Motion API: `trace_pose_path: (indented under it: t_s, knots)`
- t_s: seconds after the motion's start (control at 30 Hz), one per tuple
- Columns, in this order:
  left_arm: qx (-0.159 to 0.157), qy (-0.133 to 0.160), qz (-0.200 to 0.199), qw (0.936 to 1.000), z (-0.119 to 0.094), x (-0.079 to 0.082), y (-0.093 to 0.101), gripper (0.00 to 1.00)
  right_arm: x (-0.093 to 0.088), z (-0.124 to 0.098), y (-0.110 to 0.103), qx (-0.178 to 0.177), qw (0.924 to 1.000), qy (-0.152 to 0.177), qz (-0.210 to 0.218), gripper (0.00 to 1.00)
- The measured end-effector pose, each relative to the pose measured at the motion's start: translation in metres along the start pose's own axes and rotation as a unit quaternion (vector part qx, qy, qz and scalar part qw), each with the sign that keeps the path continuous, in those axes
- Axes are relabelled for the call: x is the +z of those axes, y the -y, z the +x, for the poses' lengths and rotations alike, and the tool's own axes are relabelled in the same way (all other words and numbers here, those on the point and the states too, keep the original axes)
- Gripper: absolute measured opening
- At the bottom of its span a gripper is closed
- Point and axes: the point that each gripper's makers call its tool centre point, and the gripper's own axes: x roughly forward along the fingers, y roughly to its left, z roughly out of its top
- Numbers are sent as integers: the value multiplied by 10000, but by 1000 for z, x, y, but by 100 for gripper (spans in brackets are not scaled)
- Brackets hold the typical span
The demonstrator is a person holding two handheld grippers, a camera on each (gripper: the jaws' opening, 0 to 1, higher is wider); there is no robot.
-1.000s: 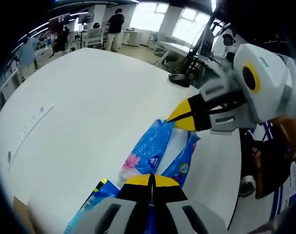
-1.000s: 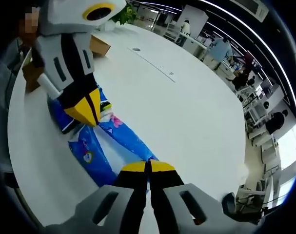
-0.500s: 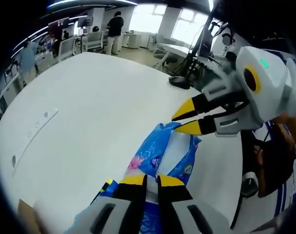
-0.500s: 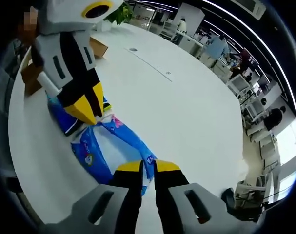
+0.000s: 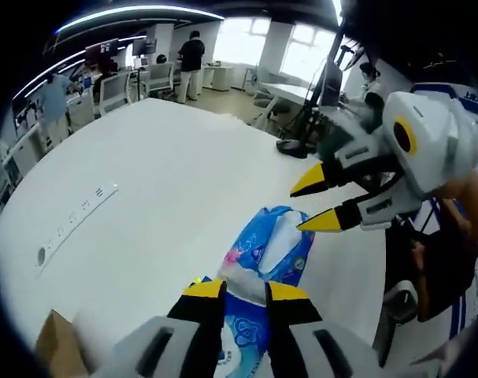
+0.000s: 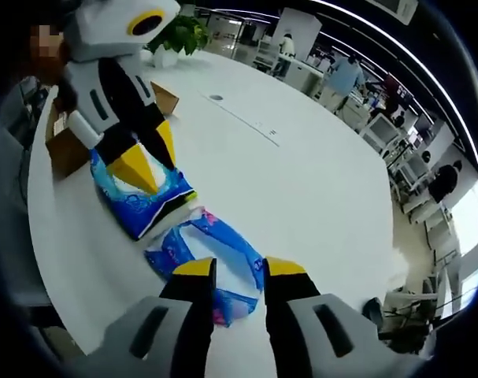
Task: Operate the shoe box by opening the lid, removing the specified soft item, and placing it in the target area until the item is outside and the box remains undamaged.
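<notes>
A soft blue floral tissue pack (image 6: 211,260) lies flat on the white table, outside the cardboard box (image 6: 69,146).

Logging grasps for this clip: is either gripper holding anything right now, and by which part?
Nothing is held. Both the left gripper and right gripper have their jaws open, with the blue tissue pack lying loose on the white table.
</notes>
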Motion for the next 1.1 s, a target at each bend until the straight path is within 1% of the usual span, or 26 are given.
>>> trace_pose_path:
  t_s: [0.07, 0.2, 0.3, 0.33, 0.43, 0.6, 0.73, 0.8, 0.93, 1.03, 1.1]
  knots:
    - [32, 38, -13, 10000, -11, -2, -2, 23, 4, -6, -3, 9, 10000, 21, 5, 26]
    - [128, 206, -45, 9997, -35, -4, -6, 24, 12, -18, -9, 38, 10000, 76, 44, 30]
    - [167, 327, -61, 9993, -55, -8, -7, 26, 20, -27, -17, 100, 9998, 169, 86, 34]
    - [174, 348, -64, 9992, -58, -9, -7, 27, 21, -29, -18, 105, 9997, 180, 86, 36]
    - [238, 454, -80, 9987, -76, -14, -10, 28, 27, -36, -25, 161, 9996, 220, 70, 38]
    - [372, 647, -161, 9971, -108, -26, -17, 29, 37, -47, -40, 277, 9992, 275, -47, 41]
    - [464, 689, -137, 9964, -127, -35, -22, 30, 45, -55, -50, 318, 9989, 317, -120, 44]
    - [565, 704, -104, 9959, -139, -41, -28, 31, 49, -58, -56, 365, 9986, 328, -197, 44]
    - [708, 815, -216, 9939, -160, -51, -38, 31, 57, -63, -70, 514, 9975, 370, -305, 46]
    - [817, 835, -266, 9928, -174, -63, -45, 31, 65, -65, -75, 506, 9972, 421, -366, 49]
    - [893, 853, -312, 9919, -183, -70, -49, 32, 73, -66, -81, 580, 9964, 509, -350, 52]
